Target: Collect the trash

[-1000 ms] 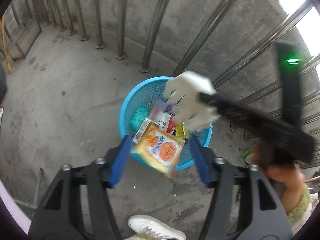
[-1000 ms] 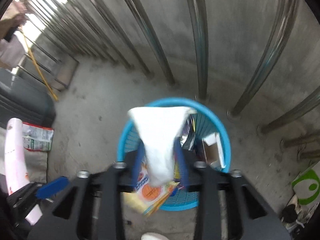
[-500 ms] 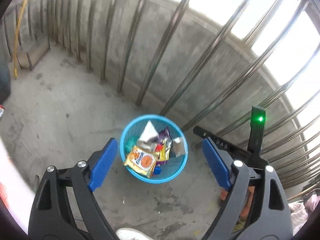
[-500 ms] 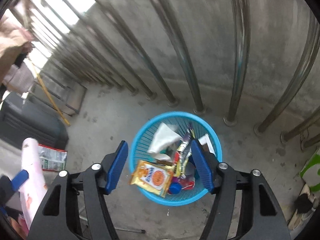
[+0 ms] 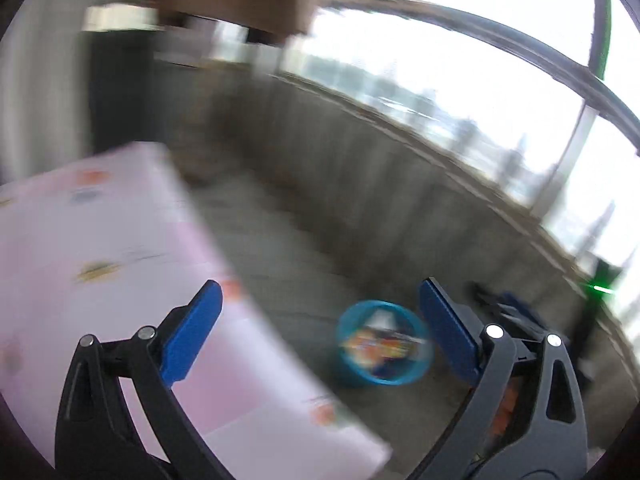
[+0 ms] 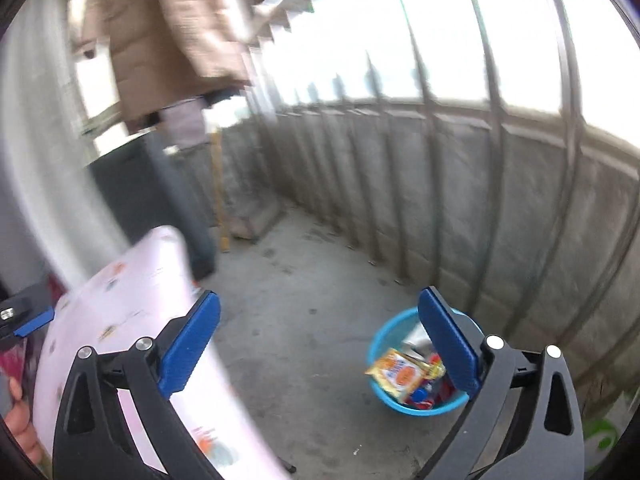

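Note:
A blue mesh basket (image 5: 382,376) (image 6: 384,334) stands on the concrete floor by the railing, full of wrappers. An orange snack packet (image 6: 396,372) hangs over its near rim. My left gripper (image 5: 318,330) is high above the floor, its jaws opening wide with nothing between them; the picture is blurred by motion. My right gripper (image 6: 320,334) is also raised, its jaws opening wide and empty, with the basket behind its right finger (image 6: 448,340). The right gripper's dark body with a green light (image 5: 600,288) shows at the left wrist view's right edge.
A table under a pink patterned cloth (image 5: 100,260) (image 6: 132,312) fills the lower left. A person in a tan jacket (image 6: 176,32) stands at the back left beside a dark bin (image 6: 136,188). Steel railing bars (image 6: 496,160) on a low concrete wall run along the right.
Both grippers let go of their trash, the snack packet and the white tissue, into the basket. They opened wide, rose and swung back, so the basket now looks small and the pink table has come into view.

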A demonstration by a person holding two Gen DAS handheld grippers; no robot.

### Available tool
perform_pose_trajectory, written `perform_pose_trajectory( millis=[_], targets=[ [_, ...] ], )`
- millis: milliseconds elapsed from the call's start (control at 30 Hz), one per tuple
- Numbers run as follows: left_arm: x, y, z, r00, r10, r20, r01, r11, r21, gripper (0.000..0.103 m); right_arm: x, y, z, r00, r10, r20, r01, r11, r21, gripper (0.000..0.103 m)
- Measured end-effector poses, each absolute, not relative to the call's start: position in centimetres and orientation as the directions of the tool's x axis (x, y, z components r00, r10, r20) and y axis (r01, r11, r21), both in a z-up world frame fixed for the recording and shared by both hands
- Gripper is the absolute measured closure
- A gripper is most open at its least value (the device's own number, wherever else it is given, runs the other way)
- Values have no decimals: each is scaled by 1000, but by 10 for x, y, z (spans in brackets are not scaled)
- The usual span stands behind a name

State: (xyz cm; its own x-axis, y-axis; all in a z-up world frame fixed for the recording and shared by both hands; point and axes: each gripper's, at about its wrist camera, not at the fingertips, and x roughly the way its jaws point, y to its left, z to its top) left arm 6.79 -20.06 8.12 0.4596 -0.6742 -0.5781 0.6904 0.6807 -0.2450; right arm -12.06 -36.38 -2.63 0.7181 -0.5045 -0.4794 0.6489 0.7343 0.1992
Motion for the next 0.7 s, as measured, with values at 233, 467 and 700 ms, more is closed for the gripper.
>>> perform_pose_trajectory(
  millis=[233, 467, 700],
  targets=[
    [23, -78, 73, 778, -305, -550, 373, 928, 14, 9, -115, -253, -2, 790, -444, -423, 522, 849, 82, 6],
    [-2, -22, 40, 709, -195, -677, 267, 964, 3, 9, -111, -180, -28, 813, -302, -498, 369, 929, 39, 6],
    [-8, -18, 1, 579, -129, -805, 239, 971, 16, 9, -102, -166, -70, 669, -287, -686, 338, 939, -63, 6]
  ],
)
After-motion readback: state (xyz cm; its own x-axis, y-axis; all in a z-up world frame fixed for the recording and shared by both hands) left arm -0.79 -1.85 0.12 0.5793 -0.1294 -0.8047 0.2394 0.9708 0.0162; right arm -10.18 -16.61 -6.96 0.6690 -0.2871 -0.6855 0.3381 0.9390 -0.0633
